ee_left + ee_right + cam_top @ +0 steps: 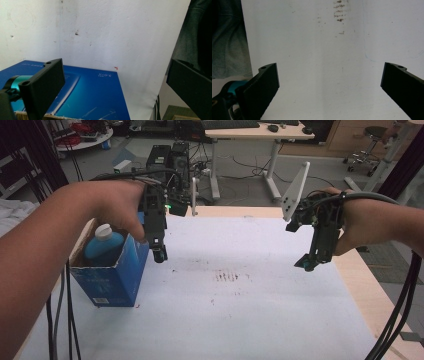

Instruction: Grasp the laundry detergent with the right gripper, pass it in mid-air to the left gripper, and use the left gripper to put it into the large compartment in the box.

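A blue carton stands open-topped at the table's left, and a blue bottle with a white cap sits inside it. My left gripper hangs just right of the carton's top edge, pointing down, jaws open and empty. In the left gripper view the carton's blue side lies below the left gripper, whose jaws stand wide apart. My right gripper hovers over the table's right part, open and empty. The right gripper has nothing but white sheet between its spread jaws.
A white sheet covers the wooden table, with brownish smudges near its middle. Cables trail down at the left and right front. Beyond the table stand a computer case, a desk and a stool.
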Action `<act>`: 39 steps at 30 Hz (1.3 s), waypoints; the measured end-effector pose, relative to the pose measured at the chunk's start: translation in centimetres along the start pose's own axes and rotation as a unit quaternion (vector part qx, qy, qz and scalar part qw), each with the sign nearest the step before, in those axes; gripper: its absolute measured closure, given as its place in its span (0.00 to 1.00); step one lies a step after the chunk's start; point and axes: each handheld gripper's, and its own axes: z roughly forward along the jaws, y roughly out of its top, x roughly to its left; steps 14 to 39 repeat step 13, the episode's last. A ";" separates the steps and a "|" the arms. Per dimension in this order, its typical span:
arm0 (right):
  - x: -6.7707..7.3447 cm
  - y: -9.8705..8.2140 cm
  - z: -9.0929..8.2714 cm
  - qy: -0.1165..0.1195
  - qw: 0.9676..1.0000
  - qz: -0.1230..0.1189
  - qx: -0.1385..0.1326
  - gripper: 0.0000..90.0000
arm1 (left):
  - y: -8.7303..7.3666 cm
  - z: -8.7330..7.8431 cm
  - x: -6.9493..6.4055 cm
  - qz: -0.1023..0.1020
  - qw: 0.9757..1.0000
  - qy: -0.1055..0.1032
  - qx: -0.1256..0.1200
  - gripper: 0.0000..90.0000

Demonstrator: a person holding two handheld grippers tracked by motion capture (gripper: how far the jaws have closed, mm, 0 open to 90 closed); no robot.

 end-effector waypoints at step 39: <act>-0.1 0.0 0.1 -0.002 1.000 0.001 0.000 0.01 | 0.3 0.3 0.1 0.002 1.000 -0.004 0.003 0.02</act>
